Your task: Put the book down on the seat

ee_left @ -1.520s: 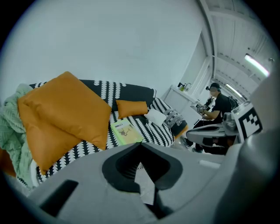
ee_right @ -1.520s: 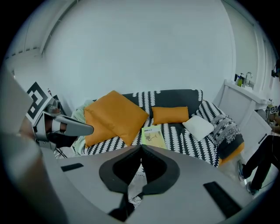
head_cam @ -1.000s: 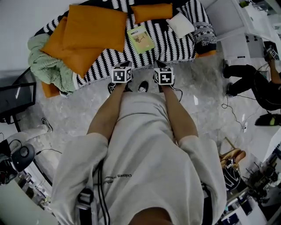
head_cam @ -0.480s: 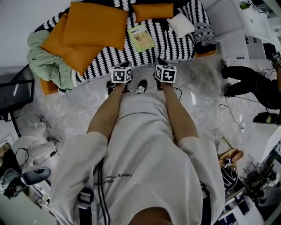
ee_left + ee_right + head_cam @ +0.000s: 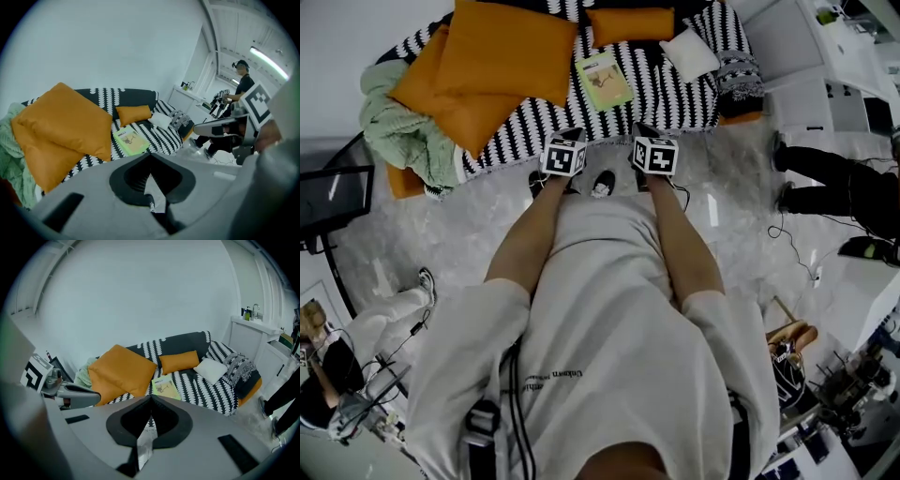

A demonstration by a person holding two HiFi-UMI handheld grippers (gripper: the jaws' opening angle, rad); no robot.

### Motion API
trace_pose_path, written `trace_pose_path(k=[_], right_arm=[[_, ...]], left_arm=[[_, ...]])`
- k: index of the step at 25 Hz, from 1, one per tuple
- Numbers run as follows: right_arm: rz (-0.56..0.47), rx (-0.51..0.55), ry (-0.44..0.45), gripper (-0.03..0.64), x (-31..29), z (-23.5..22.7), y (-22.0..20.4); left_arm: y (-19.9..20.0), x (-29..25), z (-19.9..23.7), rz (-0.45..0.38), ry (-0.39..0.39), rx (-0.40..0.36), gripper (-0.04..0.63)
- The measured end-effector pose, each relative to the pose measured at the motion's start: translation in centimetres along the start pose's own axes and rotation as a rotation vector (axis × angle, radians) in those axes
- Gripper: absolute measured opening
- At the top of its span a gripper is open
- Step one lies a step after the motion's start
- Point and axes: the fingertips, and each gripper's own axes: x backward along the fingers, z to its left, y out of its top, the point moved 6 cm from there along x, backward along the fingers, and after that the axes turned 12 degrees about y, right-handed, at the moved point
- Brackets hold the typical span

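Note:
A green book (image 5: 604, 81) lies flat on the black-and-white striped seat (image 5: 675, 94) of the sofa, between the orange cushions and a white cushion. It also shows in the left gripper view (image 5: 130, 140) and the right gripper view (image 5: 165, 386). Both grippers are held side by side in front of the sofa's edge, short of the book. My left gripper (image 5: 570, 139) is shut with nothing in it, its tips meeting (image 5: 150, 155). My right gripper (image 5: 641, 131) is shut and empty too (image 5: 151, 398).
Two large orange cushions (image 5: 502, 56) and a green blanket (image 5: 398, 131) fill the sofa's left end. A small orange cushion (image 5: 628, 23) and a white cushion (image 5: 689, 52) lie at the back right. A person's dark legs (image 5: 834, 183) and cables cross the floor at the right.
Both grippers stay in front of the sofa, almost unmoved. The book lies where it was. A seated person has come into view at the lower left.

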Motion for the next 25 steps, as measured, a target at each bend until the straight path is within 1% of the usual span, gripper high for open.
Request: trace_pose_path(k=[2, 4, 9, 11, 14, 16, 18, 21, 25], right_arm=[[0.004, 0.002, -0.001, 0.008, -0.1, -0.3, 0.1], [0.01, 0.01, 0.001, 0.008, -0.3, -0.5, 0.2], [0.027, 0.021, 0.012, 0.008, -0.9, -0.5, 0.5], [0.037, 0.052, 0.019, 0.008, -1.1, -0.2, 0.6], [0.044, 0.149, 0.019, 0.008, -0.9, 0.2, 1.2], [0.04, 0.171, 0.019, 0.008, -0.8, 0.2, 1.5], [0.042, 0.173, 0.023, 0.008, -0.8, 0.0, 1.6], [0.051, 0.168, 0.018, 0.008, -0.6, -0.6, 1.3], [0.073, 0.173, -0.021, 0.008, -0.1, -1.6, 0.5]], left_arm=[[0.3, -0.2, -0.3, -0.004, -0.006, -0.016, 0.009], [0.5, -0.4, -0.2, -0.004, -0.005, -0.016, 0.008], [1.0, -0.5, 0.7, 0.0, 0.017, 0.026, 0.008], [1.4, -0.6, 1.0, -0.005, 0.025, 0.04, 0.008], [1.5, -0.9, 0.5, -0.002, 0.017, 0.01, 0.008], [1.4, -1.1, -0.1, 0.005, 0.003, -0.019, 0.008], [1.5, -1.3, -0.3, 0.01, -0.003, -0.026, 0.008], [1.9, -1.5, -0.2, 0.007, 0.008, 0.006, 0.008], [1.9, -1.4, 0.0, 0.007, 0.027, 0.057, 0.008]])
